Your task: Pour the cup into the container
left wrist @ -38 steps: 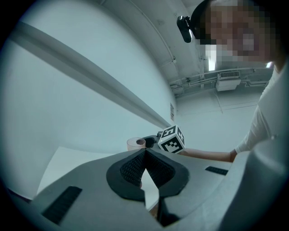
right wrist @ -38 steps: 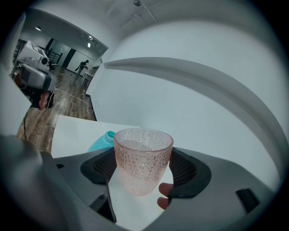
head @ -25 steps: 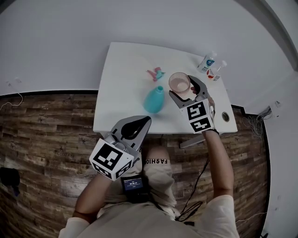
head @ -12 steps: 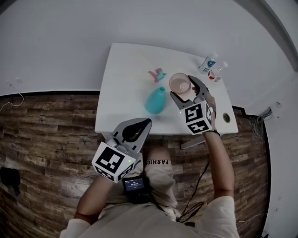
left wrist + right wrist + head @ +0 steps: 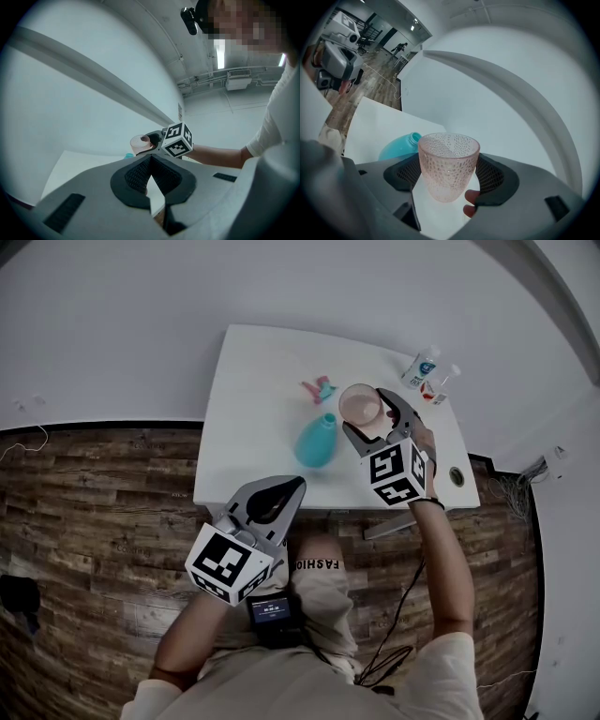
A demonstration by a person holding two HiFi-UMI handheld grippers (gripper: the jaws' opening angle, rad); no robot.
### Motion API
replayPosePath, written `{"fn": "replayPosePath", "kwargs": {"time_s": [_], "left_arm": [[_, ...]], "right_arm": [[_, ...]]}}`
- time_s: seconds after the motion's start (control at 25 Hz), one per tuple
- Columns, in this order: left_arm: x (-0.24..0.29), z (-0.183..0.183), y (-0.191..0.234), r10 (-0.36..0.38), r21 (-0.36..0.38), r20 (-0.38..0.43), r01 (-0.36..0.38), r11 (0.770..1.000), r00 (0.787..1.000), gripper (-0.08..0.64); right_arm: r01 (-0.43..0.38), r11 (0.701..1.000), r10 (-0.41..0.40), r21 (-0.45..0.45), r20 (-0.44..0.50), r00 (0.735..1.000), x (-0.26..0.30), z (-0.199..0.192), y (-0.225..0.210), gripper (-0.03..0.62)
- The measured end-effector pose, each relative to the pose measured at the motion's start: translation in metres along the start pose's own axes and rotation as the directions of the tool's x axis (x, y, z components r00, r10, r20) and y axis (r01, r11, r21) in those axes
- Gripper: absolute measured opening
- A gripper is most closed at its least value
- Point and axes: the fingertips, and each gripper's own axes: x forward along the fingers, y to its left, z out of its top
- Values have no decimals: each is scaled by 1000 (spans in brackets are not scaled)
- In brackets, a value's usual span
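Note:
A dimpled pink cup (image 5: 359, 403) (image 5: 449, 164) hangs above the white table (image 5: 253, 381), and my right gripper (image 5: 368, 415) (image 5: 450, 180) is shut on its sides. The cup stands nearly upright, just right of a teal bottle-shaped container (image 5: 315, 442) (image 5: 398, 145) with a narrow open neck. My left gripper (image 5: 292, 486) (image 5: 150, 180) is shut on nothing and held level off the table's front edge. In the left gripper view the cup (image 5: 139, 143) and the right gripper's marker cube (image 5: 178, 139) show beyond the jaws.
A small pink and teal object (image 5: 319, 388) lies behind the container. Two small bottles (image 5: 422, 364) stand at the table's far right corner. The table's front right corner has a round hole (image 5: 456, 476). Wooden floor surrounds the table.
My right gripper has rolled a little with the cup in it. The left gripper has stayed where it was.

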Motion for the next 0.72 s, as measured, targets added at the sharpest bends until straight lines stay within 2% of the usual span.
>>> {"fn": "replayPosePath", "kwargs": {"time_s": [0.24,0.72], "left_arm": [[0,0,2,0,5,-1,0,1000,1000,12],[-5,-7,11,8,10,-26,-8,1000,1000,12]], "right_arm": [[6,999,-7,-42,-16,1000,4,-1,1,367],[2,999,-3,-50,-22,1000,11,0,4,368]]}}
